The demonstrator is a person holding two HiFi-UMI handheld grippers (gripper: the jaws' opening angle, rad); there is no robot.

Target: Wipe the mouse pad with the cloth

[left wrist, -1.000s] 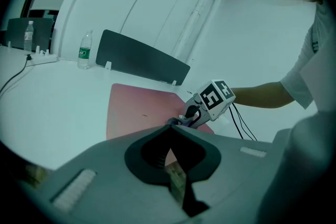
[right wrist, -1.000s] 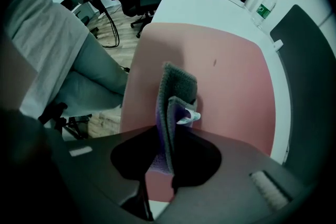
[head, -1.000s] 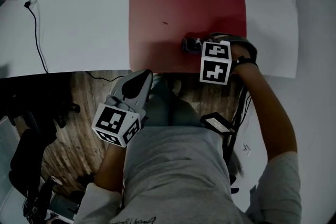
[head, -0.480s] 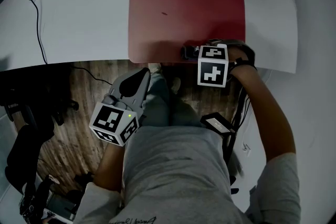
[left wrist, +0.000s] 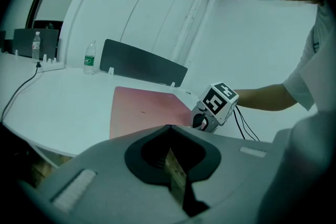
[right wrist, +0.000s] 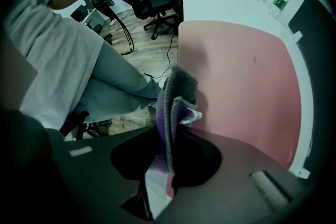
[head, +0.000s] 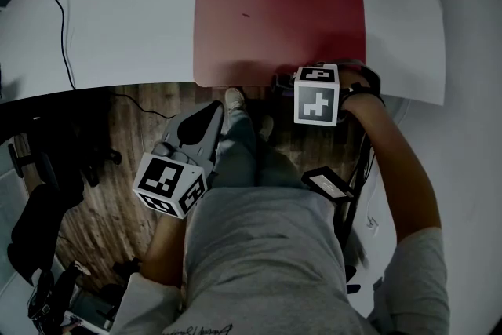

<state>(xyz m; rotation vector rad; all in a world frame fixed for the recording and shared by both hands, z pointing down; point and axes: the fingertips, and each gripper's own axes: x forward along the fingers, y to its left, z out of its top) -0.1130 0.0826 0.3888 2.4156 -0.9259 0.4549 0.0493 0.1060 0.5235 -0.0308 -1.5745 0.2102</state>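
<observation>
r gripper clamps cloth over near edge of mouse pad.

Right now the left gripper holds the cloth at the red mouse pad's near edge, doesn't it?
No, the right gripper holds the cloth at the red mouse pad's near edge; the right gripper view shows it clamped between the jaws.

A white desk stands over wood-plank floor, black office chairs beyond, white wall.
</observation>
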